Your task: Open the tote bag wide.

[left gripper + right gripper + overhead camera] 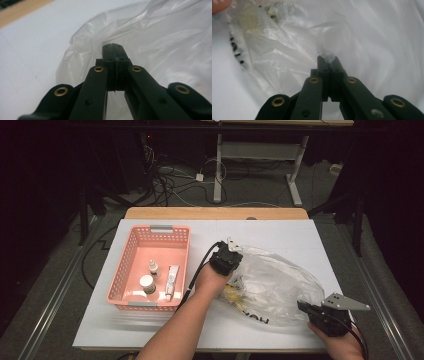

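A clear plastic bag (280, 285) with yellow contents and black print lies crumpled on the white tabletop (280, 232). My left gripper (237, 255) is at the bag's upper left edge. In the left gripper view its jaws (113, 47) are pressed together where the bag's (162, 37) folded rim meets their tips. My right gripper (301, 306) is at the bag's lower right corner. In the right gripper view its jaws (328, 60) are shut, with a tuft of the bag's film (325, 53) pinched and sticking out past the tips.
A pink basket (125, 265) stands to the left of the bag and holds a small bottle (153, 268), a white jar (147, 283) and a tube (172, 280). The table's wooden far edge (215, 213) lies beyond. Cables and a desk frame are on the floor behind.
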Demonstrator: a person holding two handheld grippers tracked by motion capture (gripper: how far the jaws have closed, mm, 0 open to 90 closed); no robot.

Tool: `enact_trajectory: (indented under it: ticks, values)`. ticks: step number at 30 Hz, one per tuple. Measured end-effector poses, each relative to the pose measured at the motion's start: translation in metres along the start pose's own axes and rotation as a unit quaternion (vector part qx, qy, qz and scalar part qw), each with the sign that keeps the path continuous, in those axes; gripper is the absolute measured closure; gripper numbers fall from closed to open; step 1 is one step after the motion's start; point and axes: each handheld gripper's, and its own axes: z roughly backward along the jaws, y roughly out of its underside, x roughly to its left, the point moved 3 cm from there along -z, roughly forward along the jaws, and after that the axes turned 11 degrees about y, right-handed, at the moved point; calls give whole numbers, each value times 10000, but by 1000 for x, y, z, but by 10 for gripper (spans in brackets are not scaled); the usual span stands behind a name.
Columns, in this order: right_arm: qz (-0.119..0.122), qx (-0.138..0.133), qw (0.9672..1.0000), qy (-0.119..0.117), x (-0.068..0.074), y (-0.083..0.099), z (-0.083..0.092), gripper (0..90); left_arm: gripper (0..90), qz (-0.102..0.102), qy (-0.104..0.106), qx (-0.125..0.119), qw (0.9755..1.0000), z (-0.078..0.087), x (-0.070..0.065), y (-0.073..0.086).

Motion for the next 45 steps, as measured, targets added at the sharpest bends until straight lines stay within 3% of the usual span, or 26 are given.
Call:
enact_trajectory:
  ticks: [6,9,15,16,18,20,24,30,32,38,45]
  values:
    - [-130,306,9991,270,-21,27,2,900,885,268,-309,263,9988,-19,8,15]
    - [-165,407,9983,377,-29,33,2,900,885,328,-335,328,9984,-21,10,22]
    - [-91,436,9986,268,-22,34,-2,854,875,268,-311,140,9991,-9,6,28]
    - [-94,432,9987,251,-20,32,-2,829,837,240,-294,84,9992,-6,4,27]
    - [-82,318,9993,181,-17,27,-1,791,765,215,-218,-93,9995,3,-1,24]
    - [-89,197,9997,123,-13,19,2,750,714,62,-168,-295,9994,12,-8,18]
    - [-121,-59,9999,15,-7,6,10,655,573,32,54,-532,9986,27,-16,13]
    - [-255,-381,9989,-19,-3,-7,23,536,478,-100,401,-606,9973,41,-29,13]
    - [-302,-526,9982,2,-5,-11,28,511,459,-87,569,-654,9962,44,-32,14]
    - [-524,-944,9941,44,-14,-22,45,422,393,-103,798,-749,9939,54,-40,18]
    - [-572,-1136,9918,157,-24,-26,37,269,260,-1,1010,-779,9918,62,-46,29]
